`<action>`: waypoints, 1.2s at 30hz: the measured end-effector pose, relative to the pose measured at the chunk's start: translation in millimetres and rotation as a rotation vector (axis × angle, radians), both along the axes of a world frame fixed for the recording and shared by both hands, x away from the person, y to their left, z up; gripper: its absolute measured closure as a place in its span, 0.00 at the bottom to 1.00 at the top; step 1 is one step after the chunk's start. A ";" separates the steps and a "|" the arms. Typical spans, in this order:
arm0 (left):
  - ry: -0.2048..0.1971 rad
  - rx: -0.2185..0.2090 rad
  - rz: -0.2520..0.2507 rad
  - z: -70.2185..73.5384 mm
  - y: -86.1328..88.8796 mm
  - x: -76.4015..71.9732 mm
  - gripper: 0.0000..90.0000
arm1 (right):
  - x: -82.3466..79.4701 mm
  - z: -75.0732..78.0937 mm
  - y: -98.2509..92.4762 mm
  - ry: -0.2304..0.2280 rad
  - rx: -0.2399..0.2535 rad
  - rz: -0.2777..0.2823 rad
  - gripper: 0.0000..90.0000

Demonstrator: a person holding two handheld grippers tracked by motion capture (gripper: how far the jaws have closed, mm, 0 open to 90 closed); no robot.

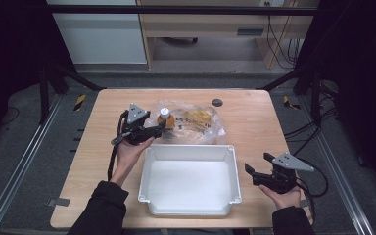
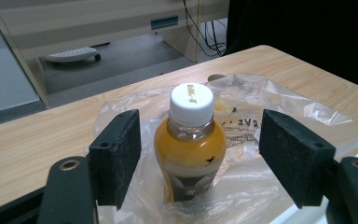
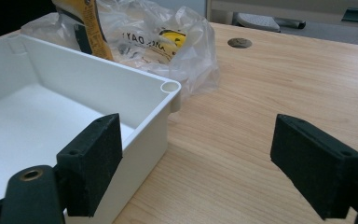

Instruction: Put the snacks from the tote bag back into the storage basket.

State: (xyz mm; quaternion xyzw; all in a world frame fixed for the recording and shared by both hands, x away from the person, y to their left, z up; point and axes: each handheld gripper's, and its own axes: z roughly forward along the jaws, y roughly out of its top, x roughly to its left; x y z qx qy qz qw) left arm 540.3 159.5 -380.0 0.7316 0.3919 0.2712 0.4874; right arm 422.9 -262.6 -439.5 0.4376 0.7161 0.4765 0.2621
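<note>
Left gripper: the black hand-held left gripper (image 1: 160,128) sat at the far left of the table, its jaws spread either side of the bottle, the pads clear of it.
Bottle: a small clear plastic bottle of orange drink with a white screw cap (image 1: 165,117) stood upright on the bag, just beyond the tray's far rim.
Left gripper view: showed gaps between both pads and the bottle (image 2: 190,144), and the dark label low on it.
Right gripper: the black right gripper (image 1: 252,172) lay low at the tray's right side, jaws released, nothing between them.
Right gripper view: showed the tray's corner (image 3: 170,87) just inside its left pad, bare wood beyond.
Bag: a crumpled clear plastic bag with yellow print (image 1: 200,122) lay spread behind the tray.
Tray: a white rectangular plastic tray (image 1: 190,211) sat at the table's near middle.
Table: a light wooden table (image 1: 254,117) with a round grey cap (image 1: 217,102) near its far edge.
</note>
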 end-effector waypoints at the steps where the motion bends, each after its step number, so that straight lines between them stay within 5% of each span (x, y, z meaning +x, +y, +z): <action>1: -0.001 0.003 -0.001 0.1 -1.1 1.0 0.33 | 0.0 0.0 0.0 0.000 0.001 0.000 0.19; 17: -0.005 -0.017 0.015 -8.1 -7.2 14.9 0.38 | 0.3 -0.4 0.8 0.002 0.003 0.005 0.19; 36: 0.003 0.043 0.020 -12.8 -20.8 30.8 0.42 | 0.8 -1.0 1.3 0.007 -0.001 0.008 0.20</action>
